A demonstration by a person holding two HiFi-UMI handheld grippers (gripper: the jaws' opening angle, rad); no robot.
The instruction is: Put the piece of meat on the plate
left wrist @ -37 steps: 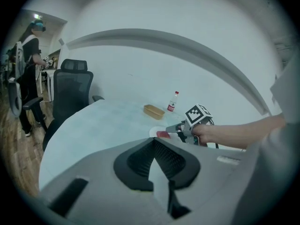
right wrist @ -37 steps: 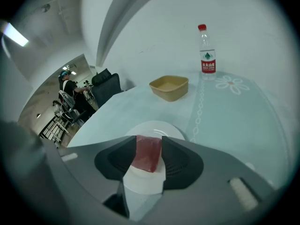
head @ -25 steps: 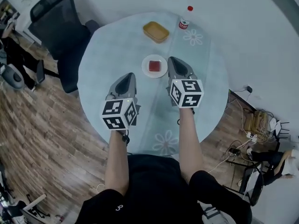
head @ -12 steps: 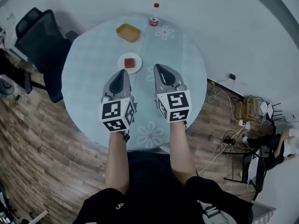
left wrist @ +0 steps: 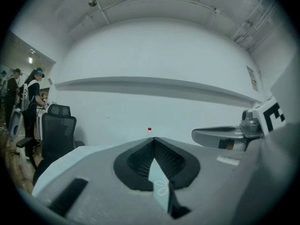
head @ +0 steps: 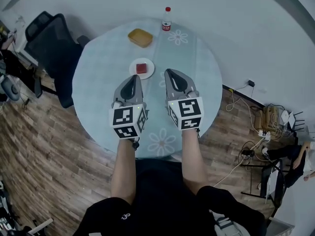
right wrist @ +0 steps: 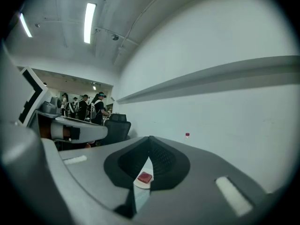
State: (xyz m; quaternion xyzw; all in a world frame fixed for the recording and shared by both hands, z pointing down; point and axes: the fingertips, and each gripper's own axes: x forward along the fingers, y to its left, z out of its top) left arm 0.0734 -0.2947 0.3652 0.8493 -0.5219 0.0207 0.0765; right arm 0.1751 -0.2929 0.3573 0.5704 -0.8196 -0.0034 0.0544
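The piece of meat [head: 141,68], a red square slab, lies flat in the middle of the small white plate [head: 134,72], well inside the rim with nothing overhanging. The right gripper view shows the same: meat [right wrist: 145,177] sits on the plate [right wrist: 137,184], seen through the gap below the jaws and not between them. The plate stands near the centre of the round table [head: 103,68].

The left gripper [head: 131,78] and right gripper [head: 170,73] hang side by side on the person's side of the plate. They are apart from it and touch nothing. Both pairs of tongs are closed tip to tip on nothing, as each gripper view confirms [left wrist: 153,139] [right wrist: 150,138].

Judgement: the placing looks done and only the retreat is left. To do it well:
- Leave both jaws closed and empty.
- Draw the hands back toward the body at this height, without dipping.
- Don't swing the right tip across the plate; it is the nearer one, and a light plate on a smooth top would skid.
- No re-gripping is needed, since the meat is centred.

Farther out are a yellow tray [head: 140,37], then a red-capped bottle [head: 167,19] at the far edge. A black office chair [head: 49,38] stands off to the left. None of them is in the way.
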